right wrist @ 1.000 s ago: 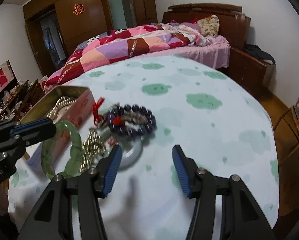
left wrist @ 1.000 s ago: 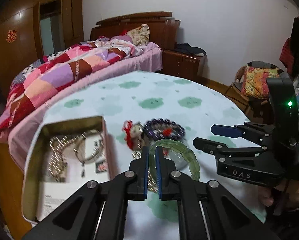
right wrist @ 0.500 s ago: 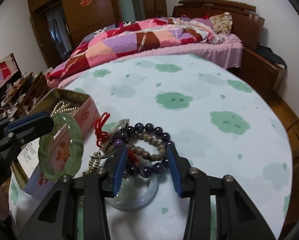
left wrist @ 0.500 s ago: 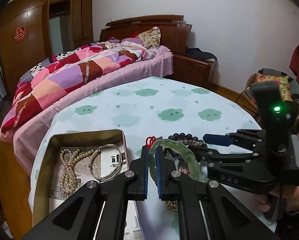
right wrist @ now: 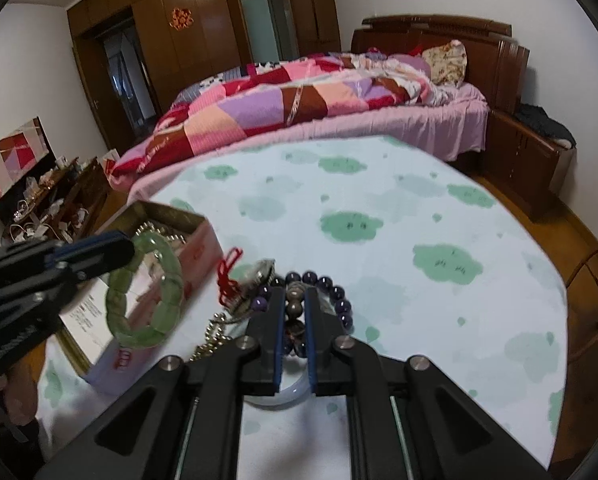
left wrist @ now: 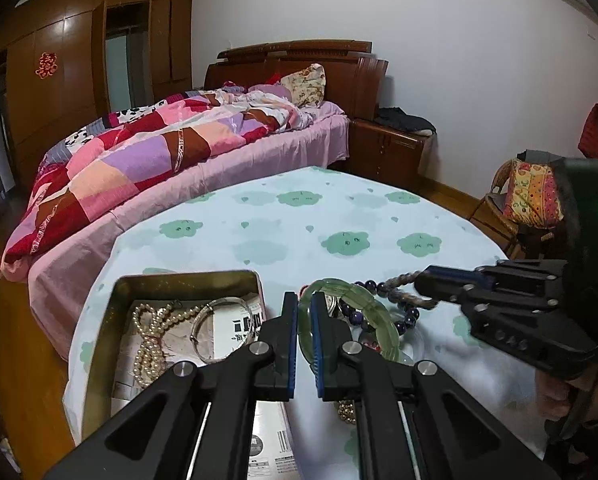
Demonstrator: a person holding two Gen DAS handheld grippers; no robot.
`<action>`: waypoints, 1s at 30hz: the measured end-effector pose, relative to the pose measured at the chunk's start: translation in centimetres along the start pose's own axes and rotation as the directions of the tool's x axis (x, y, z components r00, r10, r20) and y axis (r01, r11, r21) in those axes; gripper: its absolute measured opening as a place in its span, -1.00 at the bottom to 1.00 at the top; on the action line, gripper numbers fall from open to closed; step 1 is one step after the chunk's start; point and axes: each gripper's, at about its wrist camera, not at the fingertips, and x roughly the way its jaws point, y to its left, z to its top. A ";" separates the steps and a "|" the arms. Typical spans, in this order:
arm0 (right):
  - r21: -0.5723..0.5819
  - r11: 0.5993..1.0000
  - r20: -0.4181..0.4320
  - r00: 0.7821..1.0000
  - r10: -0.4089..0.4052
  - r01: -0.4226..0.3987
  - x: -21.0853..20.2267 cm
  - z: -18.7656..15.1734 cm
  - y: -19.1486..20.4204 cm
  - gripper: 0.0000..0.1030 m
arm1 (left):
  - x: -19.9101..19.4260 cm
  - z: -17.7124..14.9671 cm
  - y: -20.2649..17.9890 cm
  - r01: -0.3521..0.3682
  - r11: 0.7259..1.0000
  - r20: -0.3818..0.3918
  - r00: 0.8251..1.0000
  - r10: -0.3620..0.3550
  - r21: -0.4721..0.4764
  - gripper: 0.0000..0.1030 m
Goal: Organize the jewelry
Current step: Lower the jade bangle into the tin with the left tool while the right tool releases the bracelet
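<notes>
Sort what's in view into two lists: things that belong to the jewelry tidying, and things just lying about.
Job in hand:
- green bangle, in the left hand-held gripper
- brown bead bracelet, in the right hand-held gripper
- purple bead bracelet
- tin box with pearl necklace and silver bangle

Lying about:
- bed quilt
- pillow
- wicker chair

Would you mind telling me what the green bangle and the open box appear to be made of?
The green bangle, held in the left gripper, looks like jade or glass: translucent, glossy, segmented. The open box looks like tin: thin, dull gold metal walls with rolled rims.
</notes>
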 end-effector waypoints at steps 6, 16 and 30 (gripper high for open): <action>-0.016 1.000 0.052 0.999 0.004 -0.003 -1.5 1.4 0.7 -0.78 | -0.9 0.5 0.7 -0.008 1.000 0.022 1.000 0.008 -0.012 -0.89; -0.049 0.998 0.079 0.996 0.037 -0.033 -1.6 2.4 2.8 -0.78 | -1.6 0.3 2.8 -0.043 0.998 0.031 0.999 0.045 -0.052 -0.89; -0.120 0.989 0.065 0.994 0.092 -0.083 0.6 3.5 7.1 -0.78 | -1.5 -1.0 8.3 -0.118 0.982 0.015 0.992 0.122 -0.144 -0.89</action>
